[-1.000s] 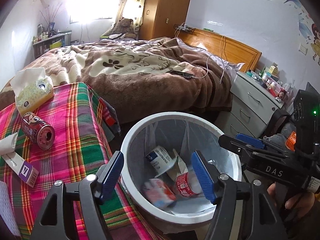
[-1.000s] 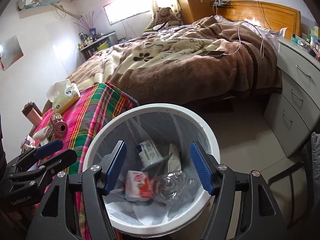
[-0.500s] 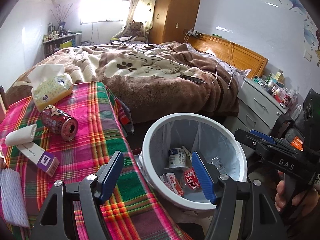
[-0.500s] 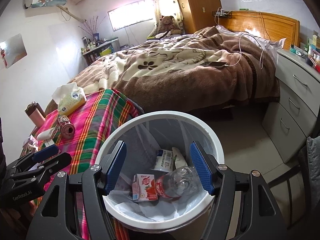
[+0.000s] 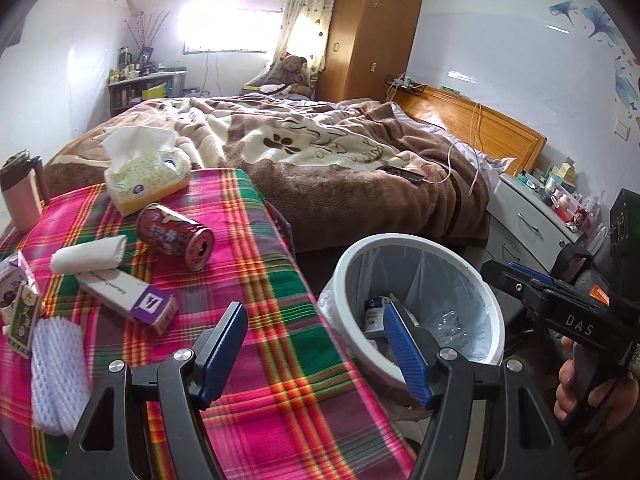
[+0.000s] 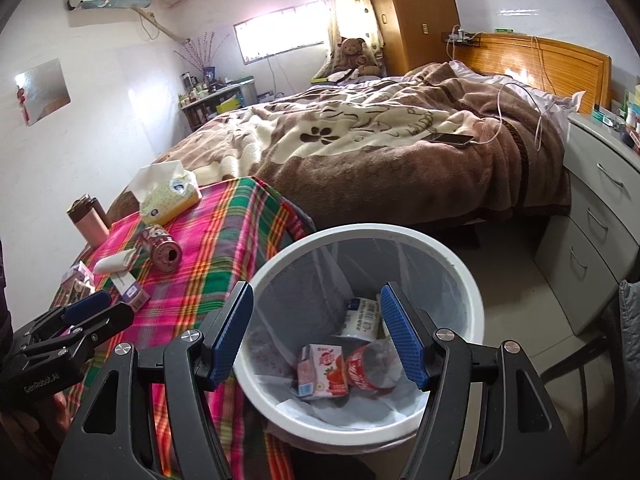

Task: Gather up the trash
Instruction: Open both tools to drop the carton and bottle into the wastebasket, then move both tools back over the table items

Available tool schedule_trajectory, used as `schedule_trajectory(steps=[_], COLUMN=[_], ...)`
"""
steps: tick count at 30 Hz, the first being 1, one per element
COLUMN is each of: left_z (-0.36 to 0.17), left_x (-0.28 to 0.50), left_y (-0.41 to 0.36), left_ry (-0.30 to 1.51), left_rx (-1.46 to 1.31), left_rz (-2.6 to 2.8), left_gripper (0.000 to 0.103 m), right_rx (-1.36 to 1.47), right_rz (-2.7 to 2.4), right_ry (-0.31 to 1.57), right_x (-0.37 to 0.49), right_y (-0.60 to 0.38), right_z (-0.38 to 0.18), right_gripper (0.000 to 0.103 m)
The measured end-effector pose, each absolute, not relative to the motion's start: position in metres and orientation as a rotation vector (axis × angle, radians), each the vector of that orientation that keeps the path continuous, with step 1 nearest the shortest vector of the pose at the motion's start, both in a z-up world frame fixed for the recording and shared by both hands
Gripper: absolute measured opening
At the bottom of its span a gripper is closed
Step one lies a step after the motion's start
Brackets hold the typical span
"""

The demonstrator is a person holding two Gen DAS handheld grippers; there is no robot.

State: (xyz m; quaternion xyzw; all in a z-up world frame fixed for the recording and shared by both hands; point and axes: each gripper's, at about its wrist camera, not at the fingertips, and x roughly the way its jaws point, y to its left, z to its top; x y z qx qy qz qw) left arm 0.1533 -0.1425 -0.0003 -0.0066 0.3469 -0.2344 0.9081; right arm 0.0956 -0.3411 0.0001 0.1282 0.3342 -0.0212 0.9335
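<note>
The bin's [image 6: 460, 276] mouth is open from above, just off the desk's [image 5: 280, 344] right edge. The desk's near right part and right edge are bare cloth. Toward its left edge lie a can [image 5: 175, 236], paper roll [image 5: 89, 255], box [image 5: 128, 300] and foam net [image 5: 60, 376], close together; a tissue box [image 5: 146, 174] blocks the far edge.

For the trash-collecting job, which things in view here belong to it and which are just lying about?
Belongs to the job:
- white bin, holding a strawberry carton, bottle and cup
- red can lying on the plaid cloth
- purple box
- foam net

Just lying about:
- tissue pack
- pink flask
- phone on the bed
- teddy bear
</note>
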Motion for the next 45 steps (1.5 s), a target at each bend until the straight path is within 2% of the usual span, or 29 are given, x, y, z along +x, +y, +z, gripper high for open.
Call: schedule_trajectory(steps=[24,45], left_z=[-0.006,-0.055], left_x=[0.130,0.157], left_y=[0.031,0.094], left_ry=[0.686,0.817], left_rx=[-0.087,-0.151], left_rz=[-0.206,-0.084], left_gripper=[0.070,0.070], right_rx=[0.160,-0.009], right_rz=[0.217,0.405], right_ry=[0.691,0.786], right_x=[0.121,0.186], right_y=[-0.220,-0.136], right_z=[-0.009,-0.036], right_gripper=[0.068,0.068])
